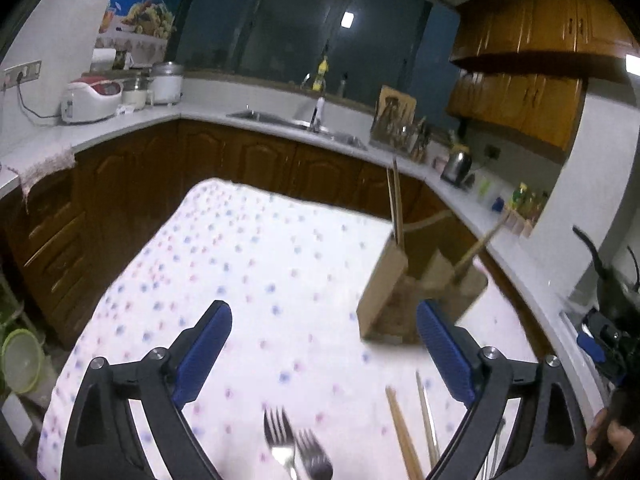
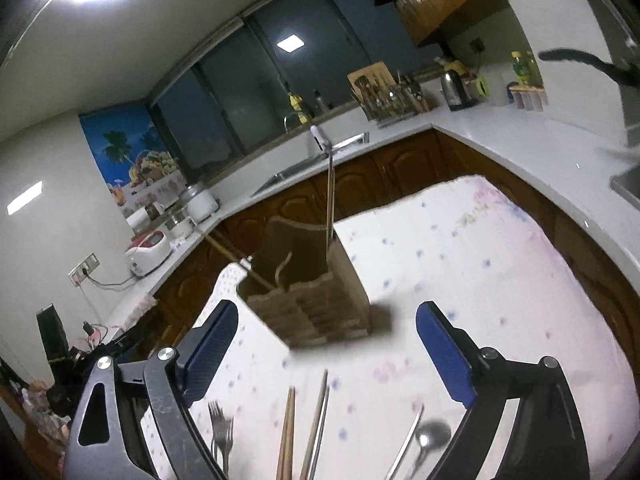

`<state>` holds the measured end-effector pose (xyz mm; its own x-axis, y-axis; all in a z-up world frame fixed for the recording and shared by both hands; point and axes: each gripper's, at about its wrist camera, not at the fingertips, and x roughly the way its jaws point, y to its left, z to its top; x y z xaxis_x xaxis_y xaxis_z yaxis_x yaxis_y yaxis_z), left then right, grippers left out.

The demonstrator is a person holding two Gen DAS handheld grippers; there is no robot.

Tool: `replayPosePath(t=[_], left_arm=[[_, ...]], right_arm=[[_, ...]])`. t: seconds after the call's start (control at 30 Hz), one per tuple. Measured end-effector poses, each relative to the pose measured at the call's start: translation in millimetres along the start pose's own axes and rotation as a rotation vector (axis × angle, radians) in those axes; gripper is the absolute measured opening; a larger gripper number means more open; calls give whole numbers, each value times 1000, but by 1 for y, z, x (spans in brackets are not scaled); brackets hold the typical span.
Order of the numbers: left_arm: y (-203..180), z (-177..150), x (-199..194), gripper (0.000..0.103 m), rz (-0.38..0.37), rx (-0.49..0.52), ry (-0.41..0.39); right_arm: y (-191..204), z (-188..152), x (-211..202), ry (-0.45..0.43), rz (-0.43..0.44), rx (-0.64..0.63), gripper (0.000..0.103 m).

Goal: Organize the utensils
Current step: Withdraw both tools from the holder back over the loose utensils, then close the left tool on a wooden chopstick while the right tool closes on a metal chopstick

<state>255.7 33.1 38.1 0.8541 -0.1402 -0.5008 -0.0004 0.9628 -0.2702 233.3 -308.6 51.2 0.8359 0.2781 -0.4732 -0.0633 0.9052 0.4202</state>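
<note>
My left fingers (image 1: 324,344) are spread wide with nothing between them, and my right fingers (image 2: 326,340) gape the same, empty. On the dotted cloth of the worktop (image 1: 248,264) the cardboard holder (image 2: 316,304) stands ahead of me with chopsticks (image 1: 396,208) and a wooden handle (image 1: 476,248) sticking up from it. Near me lie two forks (image 1: 296,448), loose chopsticks (image 2: 288,432) and a spoon (image 2: 430,436).

On the table (image 1: 248,264) lie two forks (image 1: 296,448), one spoon (image 2: 430,436), and about two pairs of chopsticks (image 2: 304,432). One cardboard holder (image 2: 316,300) stands there with three utensils in it.
</note>
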Motion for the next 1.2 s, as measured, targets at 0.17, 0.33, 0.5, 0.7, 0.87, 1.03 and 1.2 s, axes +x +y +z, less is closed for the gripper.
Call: replayPosePath(t=[0.17, 0.33, 0.5, 0.7, 0.87, 1.03, 1.2], left_arm=[[-13, -14, -14, 94, -2, 24, 79], [-21, -22, -22, 94, -9, 29, 147], [-29, -28, -22, 94, 2, 44, 196], [-48, -37, -6, 94, -5, 103, 267], [-75, -50, 17, 92, 11, 192, 337], [-97, -63, 53, 83, 44, 269, 402], [-111, -80, 80, 77, 112, 354, 440]], right_arm=[[-3, -28, -14, 40, -19, 9, 92], [-5, -48, -19, 75, -31, 15, 92], [-3, -60, -22, 97, -27, 7, 92], [0, -73, -10, 145, -38, -6, 83], [-7, -80, -3, 183, -57, 15, 60], [-15, -79, -6, 172, -73, 34, 60], [-18, -76, -5, 174, -64, 52, 62]])
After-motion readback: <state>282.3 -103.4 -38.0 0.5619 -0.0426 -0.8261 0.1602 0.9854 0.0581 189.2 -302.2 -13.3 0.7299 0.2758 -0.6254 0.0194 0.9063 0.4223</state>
